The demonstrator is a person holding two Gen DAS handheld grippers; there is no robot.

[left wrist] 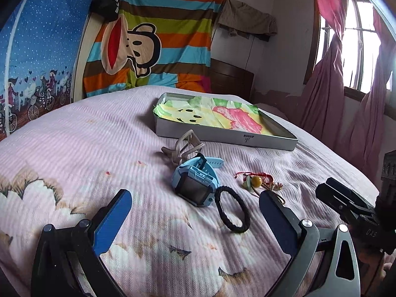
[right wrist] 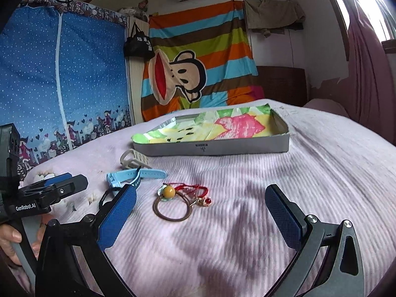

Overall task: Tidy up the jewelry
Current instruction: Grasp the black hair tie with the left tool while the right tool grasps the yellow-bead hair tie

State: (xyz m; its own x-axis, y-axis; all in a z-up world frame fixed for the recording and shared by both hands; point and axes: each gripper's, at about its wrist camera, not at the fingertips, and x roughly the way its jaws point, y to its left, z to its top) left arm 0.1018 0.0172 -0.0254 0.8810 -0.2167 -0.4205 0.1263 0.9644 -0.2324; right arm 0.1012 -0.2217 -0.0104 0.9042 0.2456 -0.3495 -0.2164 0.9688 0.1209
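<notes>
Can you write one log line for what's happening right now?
left gripper: open, empty | right gripper: open, empty | blue watch, black hair tie, red string bracelet: on bed | tray: no jewelry

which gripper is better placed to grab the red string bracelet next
Right. The red string bracelet lies between the open right hand-held gripper fingers, just ahead. The open left hand-held gripper frames the blue watch and black hair tie instead.

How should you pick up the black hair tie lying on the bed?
Take the black hair tie by one side of its loop, coming straight down from above. It lies flat on the bedspread, so one finger goes inside the ring and one outside. The left hand-held gripper is open and nearest.
</notes>
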